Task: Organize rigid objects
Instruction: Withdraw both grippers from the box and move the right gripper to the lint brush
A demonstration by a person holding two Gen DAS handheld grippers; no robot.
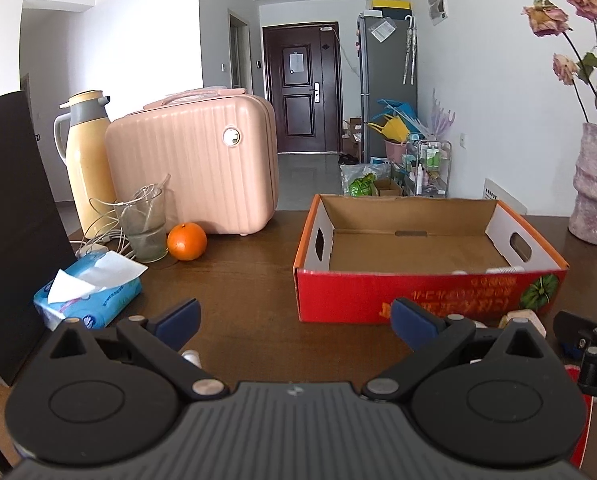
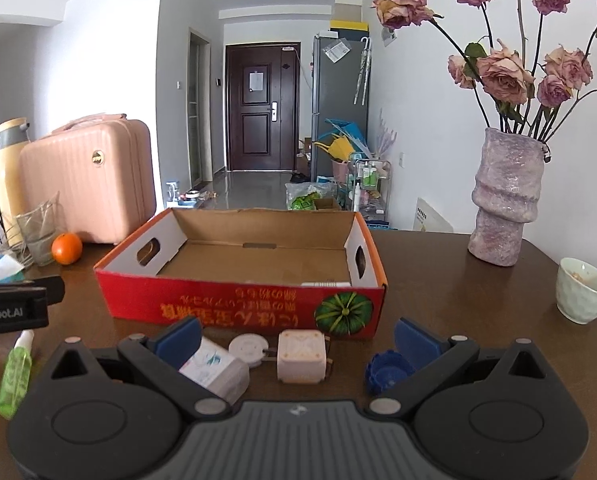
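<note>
Red cardboard box (image 2: 242, 300) is your landmark: the beige cube (image 2: 301, 356) lies just before its front wall, between your right gripper's (image 2: 298, 340) released jaws; the left gripper (image 1: 294, 320) gapes empty too.

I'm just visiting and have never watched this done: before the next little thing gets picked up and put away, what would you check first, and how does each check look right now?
1. Right gripper open and holding nothing: ok, the jaws stand wide apart.
2. Left gripper free: ok, open, nothing between its fingers.
3. Something to pick lies within the right jaws' line: ok, the pale cube sits between them on the table.
4. Neighbours clear of the cube: not ok, the white round disc lies close beside it.
5. Room in the cardboard box: ok, its floor is mostly bare.
6. What already lies in the box's near corner: cannot tell, only a white edge shows.
</note>
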